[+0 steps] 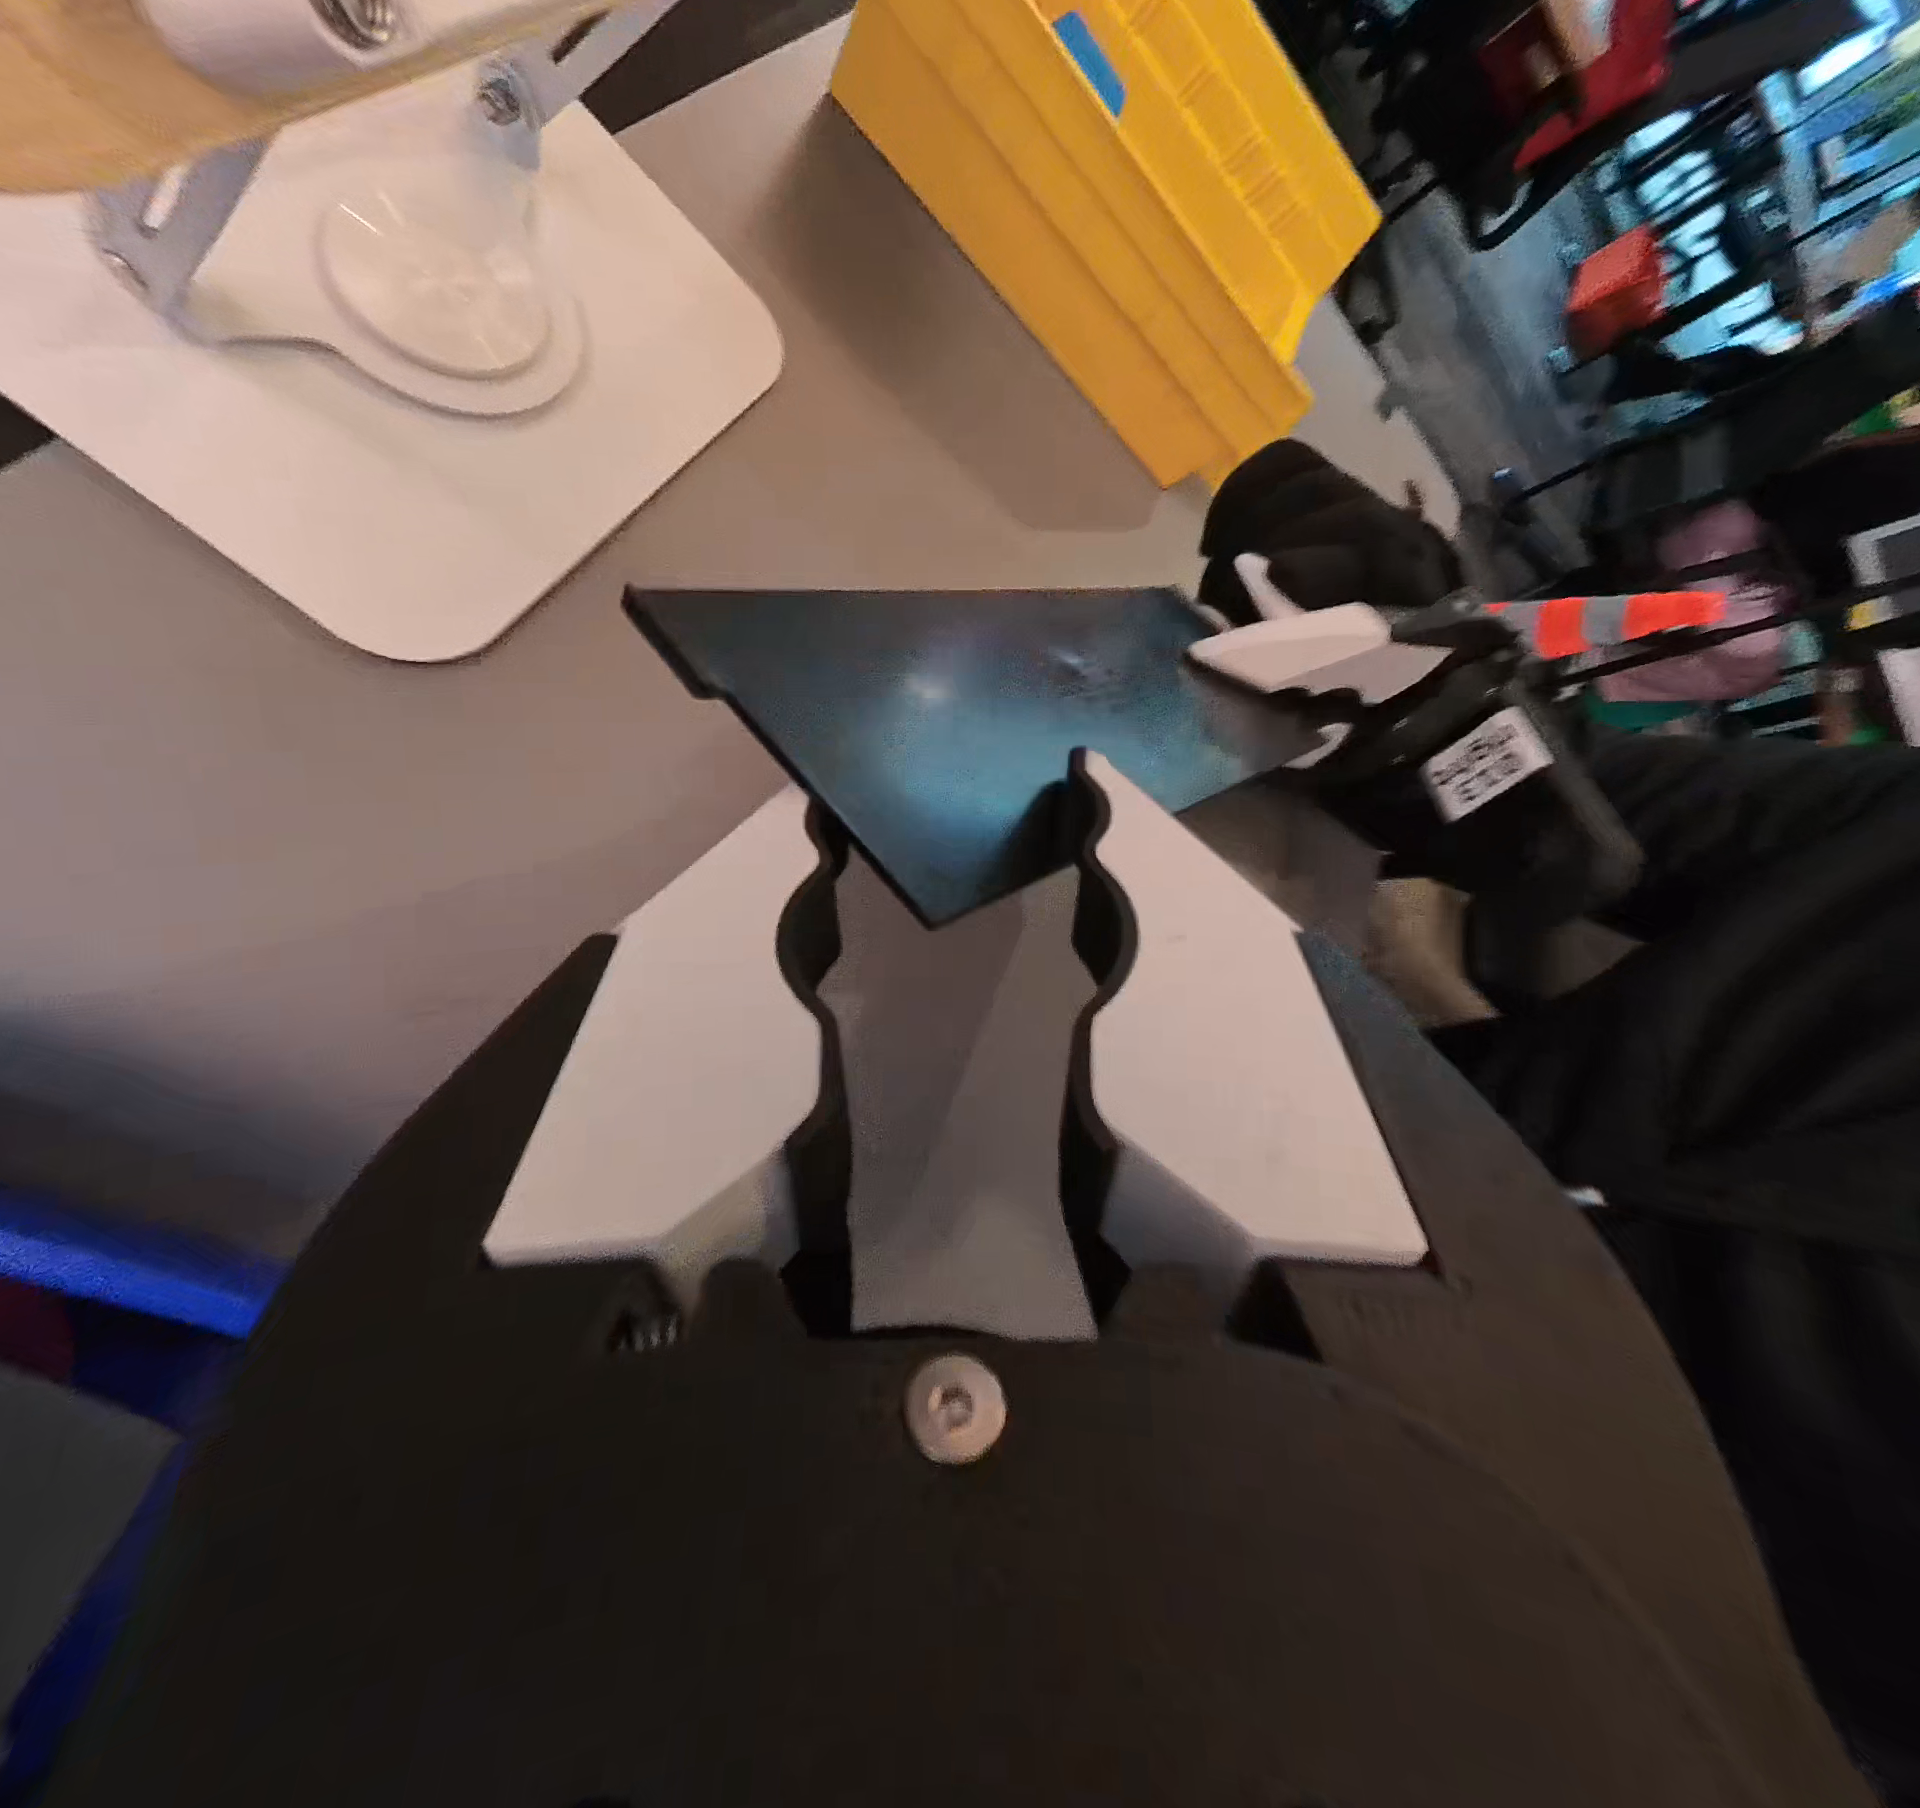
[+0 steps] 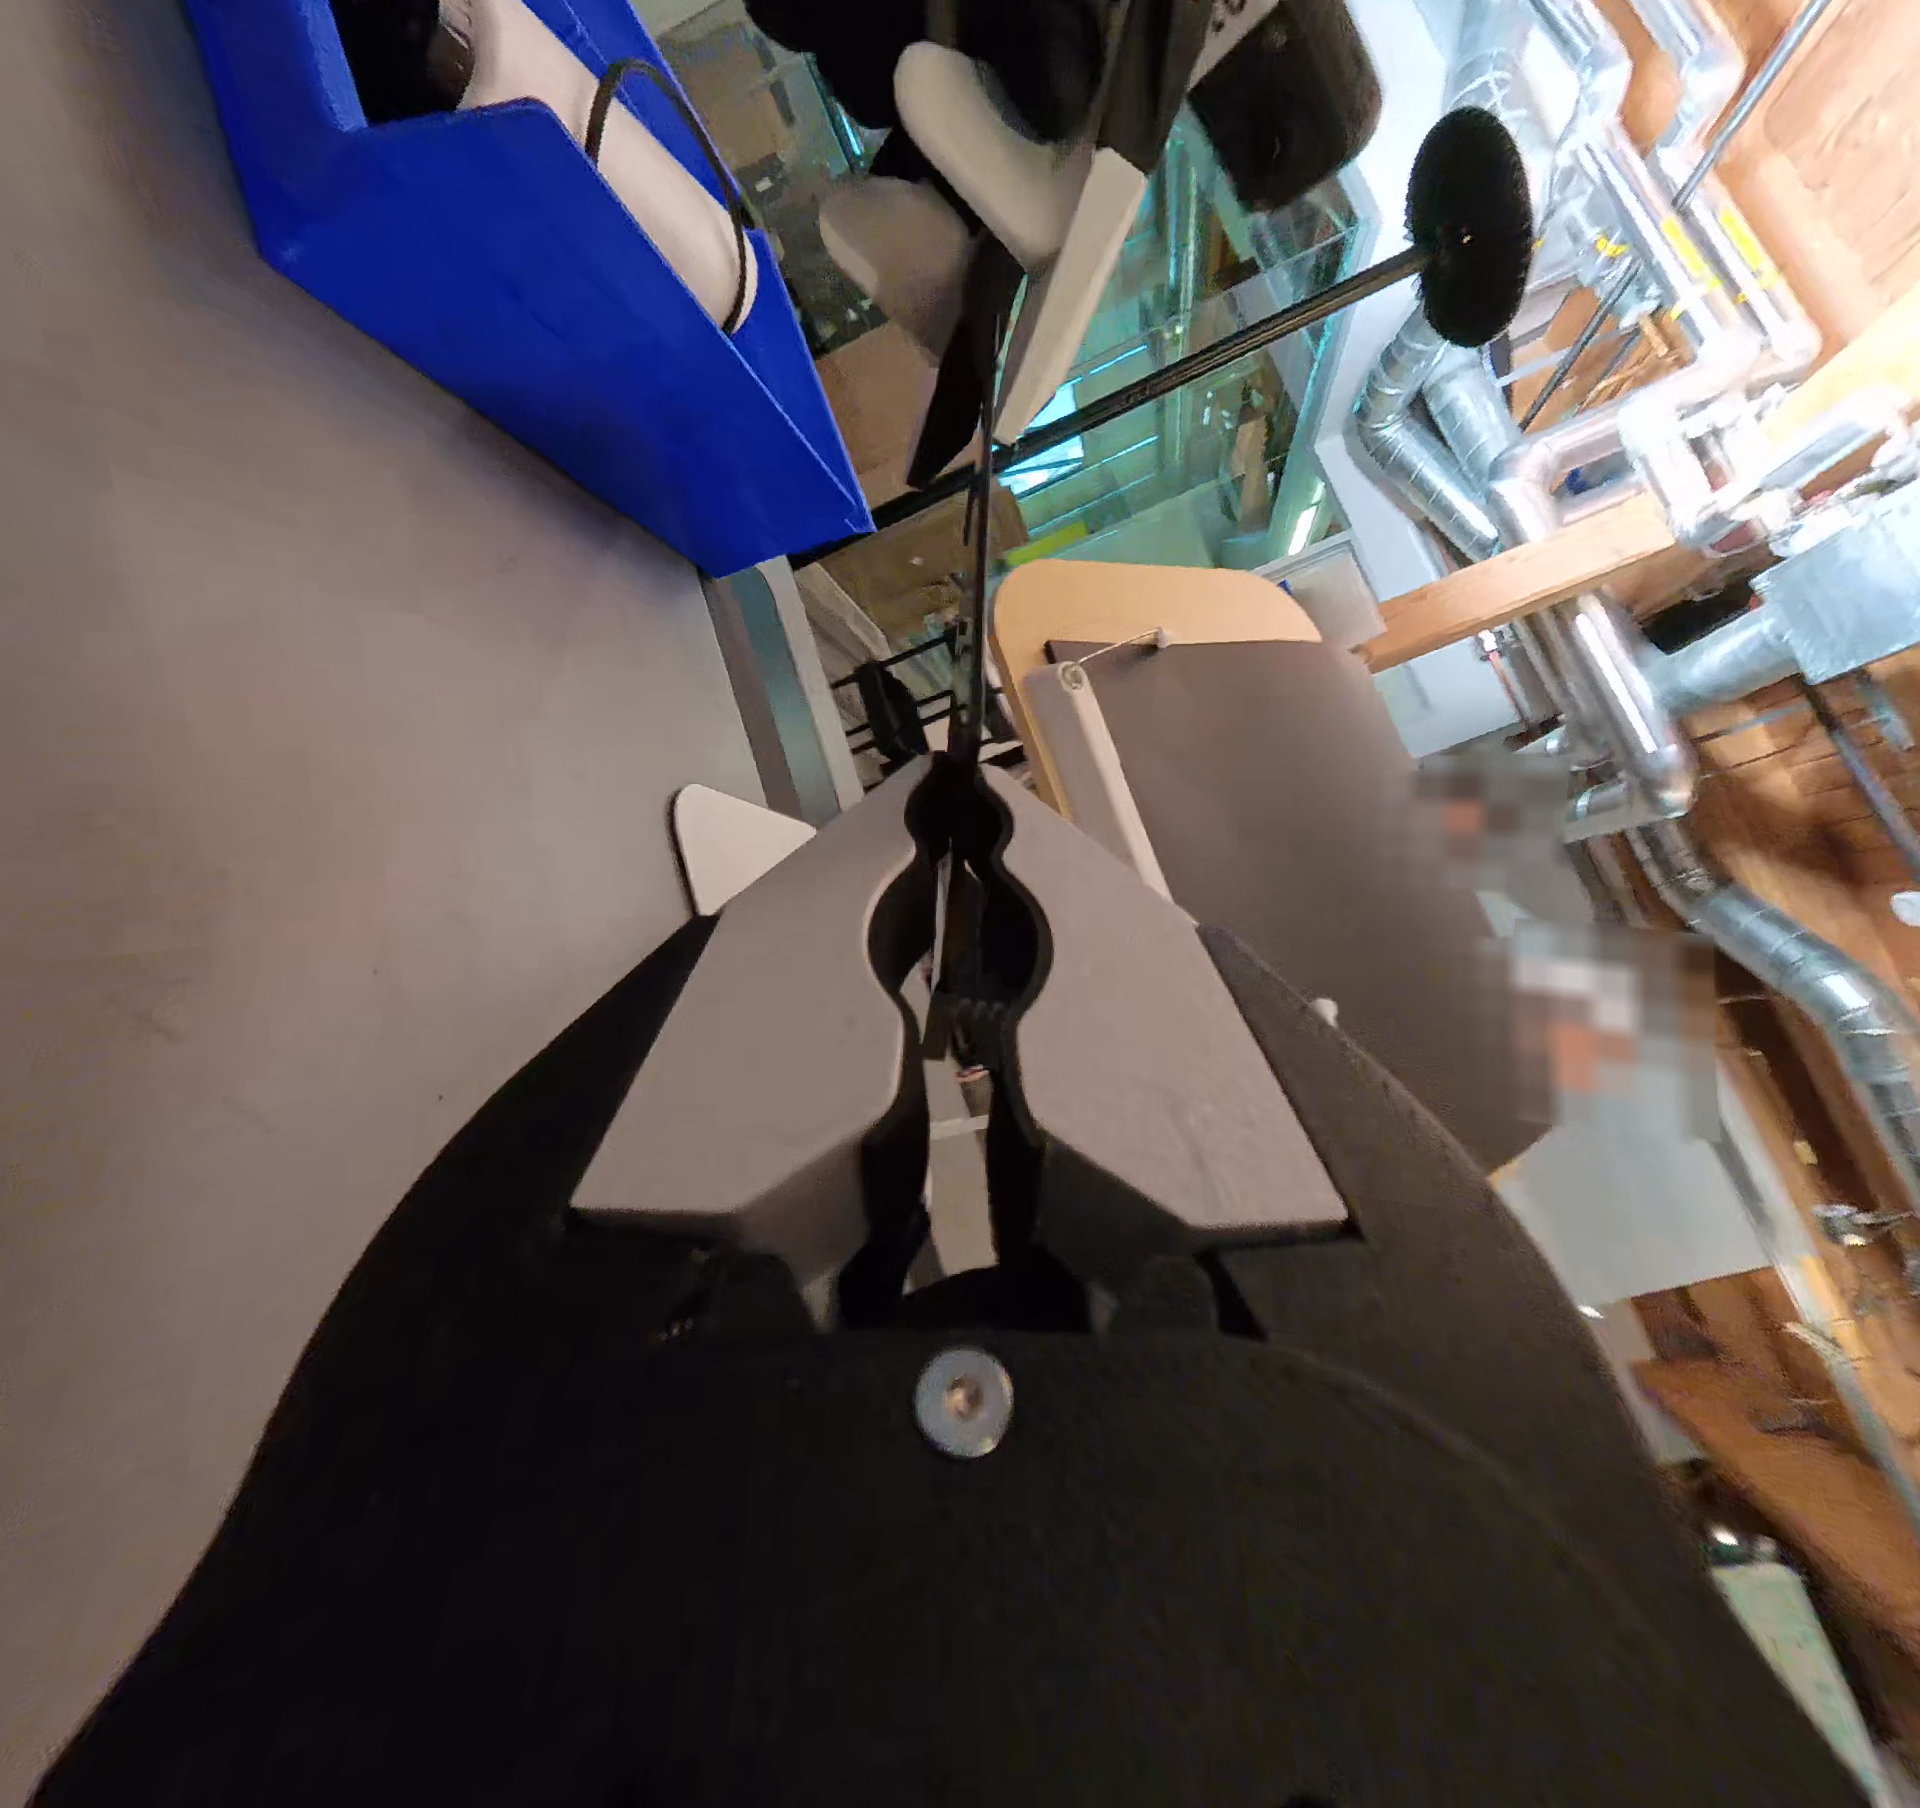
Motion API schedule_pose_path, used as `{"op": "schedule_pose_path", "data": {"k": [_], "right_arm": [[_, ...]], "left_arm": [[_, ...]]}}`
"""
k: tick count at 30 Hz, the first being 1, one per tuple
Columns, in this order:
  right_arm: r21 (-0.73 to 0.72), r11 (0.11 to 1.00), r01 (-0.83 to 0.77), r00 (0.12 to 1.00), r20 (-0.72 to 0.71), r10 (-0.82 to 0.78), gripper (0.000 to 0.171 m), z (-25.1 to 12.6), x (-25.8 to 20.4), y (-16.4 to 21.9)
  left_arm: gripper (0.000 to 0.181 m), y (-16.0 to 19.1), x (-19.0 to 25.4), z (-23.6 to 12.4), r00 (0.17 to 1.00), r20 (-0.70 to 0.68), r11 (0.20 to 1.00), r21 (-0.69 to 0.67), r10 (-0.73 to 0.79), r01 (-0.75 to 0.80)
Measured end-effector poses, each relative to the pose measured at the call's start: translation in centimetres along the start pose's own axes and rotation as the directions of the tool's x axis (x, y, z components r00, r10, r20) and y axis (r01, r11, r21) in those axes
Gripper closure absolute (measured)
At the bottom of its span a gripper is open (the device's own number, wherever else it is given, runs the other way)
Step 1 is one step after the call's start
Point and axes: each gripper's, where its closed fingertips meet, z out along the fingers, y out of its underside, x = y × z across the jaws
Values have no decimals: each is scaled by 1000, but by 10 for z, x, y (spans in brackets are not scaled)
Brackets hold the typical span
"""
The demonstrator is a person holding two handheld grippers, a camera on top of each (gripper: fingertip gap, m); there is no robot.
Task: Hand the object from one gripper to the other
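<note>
Left gripper [image 1: 951,802] spread, the dark flat plate [image 1: 935,709] reaching between its fingers, corner toward it, not pinched. Plate's long axis runs right to the right gripper [image 1: 1262,662], clamped on the far edge. Yellow bin [image 1: 1091,200]: contents hidden. Blue bin [image 2: 520,304] holds maybe a white roll.

My left tool [image 1: 951,802] has bare table [image 1: 260,823] on its left. Ahead, the white stand [image 1: 416,428] and yellow bin [image 1: 1091,179] block me. My right tool [image 2: 961,792] has the blue bin [image 2: 520,283] ahead.
</note>
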Motion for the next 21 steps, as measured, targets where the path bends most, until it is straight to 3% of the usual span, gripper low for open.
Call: {"op": "schedule_pose_path", "data": {"k": [8, 11, 13, 16, 19, 21], "right_arm": [[-27, 983, -182, 981, 69, 184, 171, 4, -6, 15], [-35, 925, -379, 915, 135, 380, 171, 6, -7, 21], [-33, 835, -549, 817, 189, 544, 171, 6, -7, 24], [-55, 690, -722, 657, 260, 708, 171, 6, -8, 27], [-86, 535, -841, 477, 351, 806, 171, 6, -11, 24], [-105, 429, -897, 358, 395, 846, 171, 5, -12, 21]], "left_arm": [[106, -13, -11, -20, 918, 332, 969, 43, 217, -245], [98, -24, -7, -31, 845, 448, 931, 67, 292, -358], [91, -30, -3, -38, 696, 585, 857, 2, 416, -514], [83, -30, 14, -27, 373, 680, 665, -226, 631, -712], [71, -20, 27, 2, 0, 611, 398, -515, 791, -760], [60, -9, 29, 25, -163, 508, 249, -646, 846, -722]]}}
